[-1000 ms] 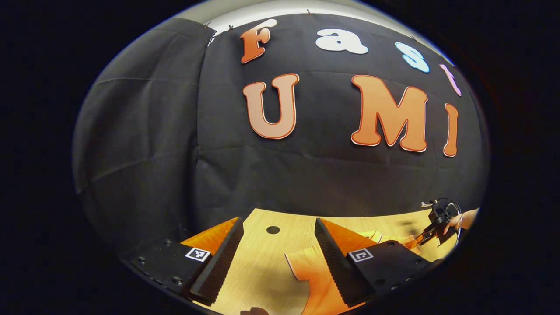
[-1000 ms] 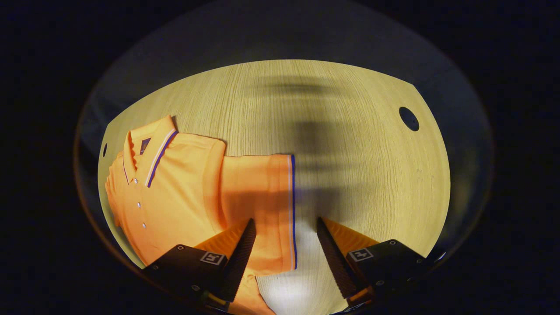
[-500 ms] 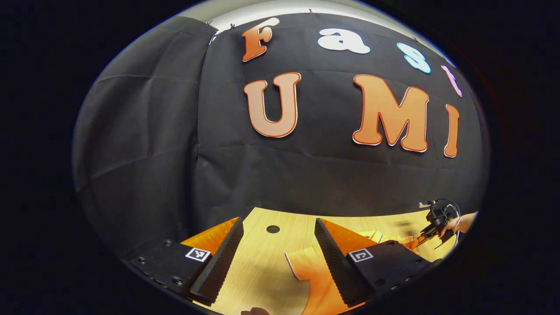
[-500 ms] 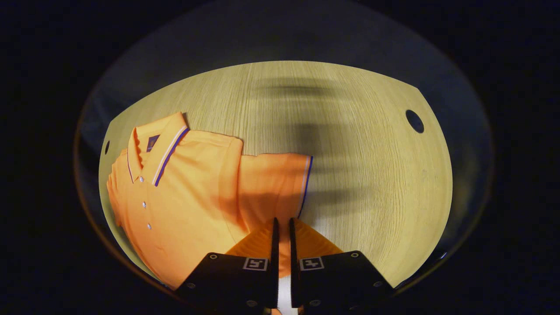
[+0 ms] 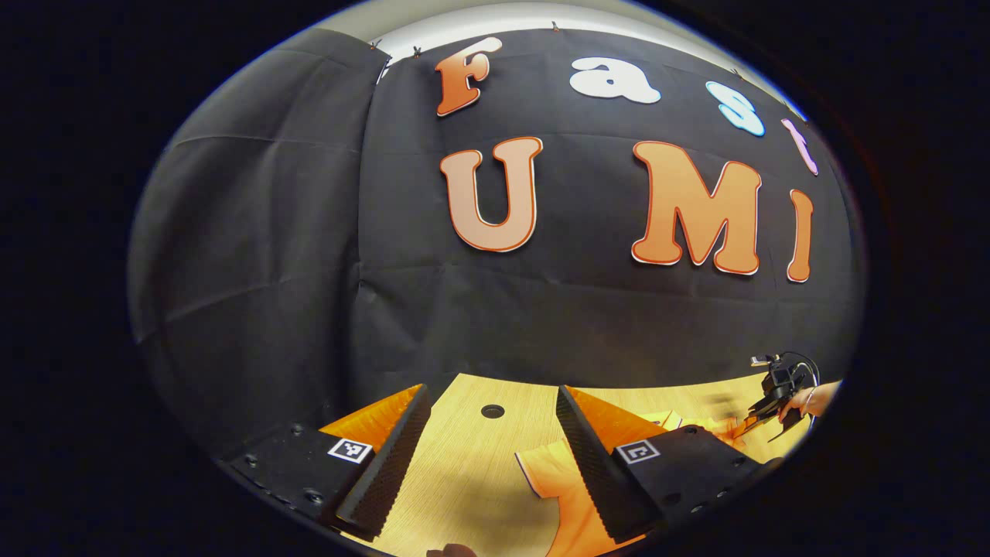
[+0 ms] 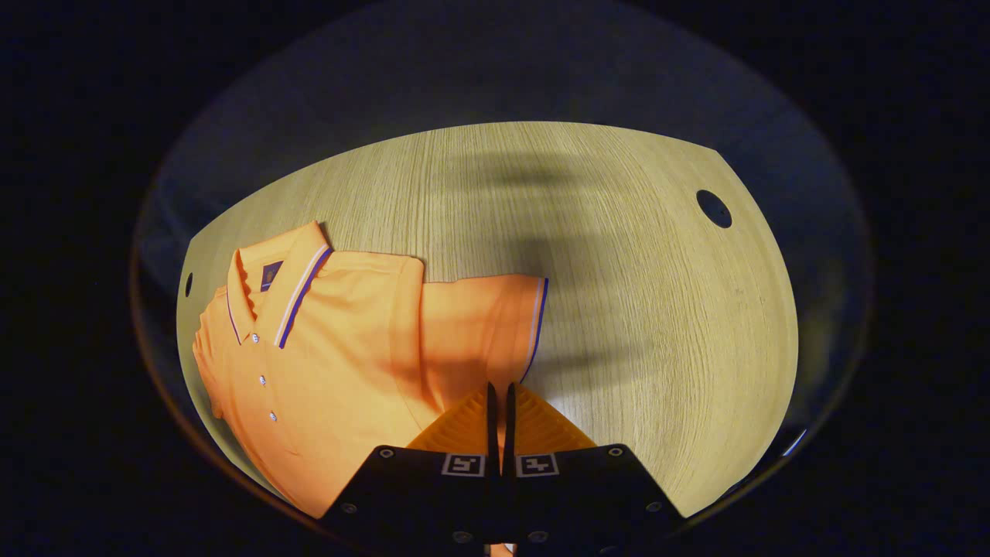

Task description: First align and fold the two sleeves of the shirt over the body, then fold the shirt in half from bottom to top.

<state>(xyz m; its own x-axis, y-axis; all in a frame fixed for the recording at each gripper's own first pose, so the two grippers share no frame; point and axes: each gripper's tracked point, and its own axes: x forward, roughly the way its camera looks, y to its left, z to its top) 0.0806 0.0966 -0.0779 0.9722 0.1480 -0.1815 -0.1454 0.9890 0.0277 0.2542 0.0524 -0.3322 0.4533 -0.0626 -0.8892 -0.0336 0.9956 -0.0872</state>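
With its fingers now closed on the sleeve [image 6: 479, 333] edge, the right gripper [image 6: 499, 402] can begin folding over the shirt [image 6: 325, 363] ahead-left, while the left gripper [image 5: 491, 456] waits open beside the other sleeve [image 5: 561, 487].

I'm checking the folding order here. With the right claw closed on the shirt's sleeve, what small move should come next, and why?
Probably lift the sleeve a little and carry it over the shirt body toward the buttons. The right claw looks shut on the sleeve's lower edge, the sleeve lies spread out sideways on the table, and the left claw hangs open beside the other sleeve.
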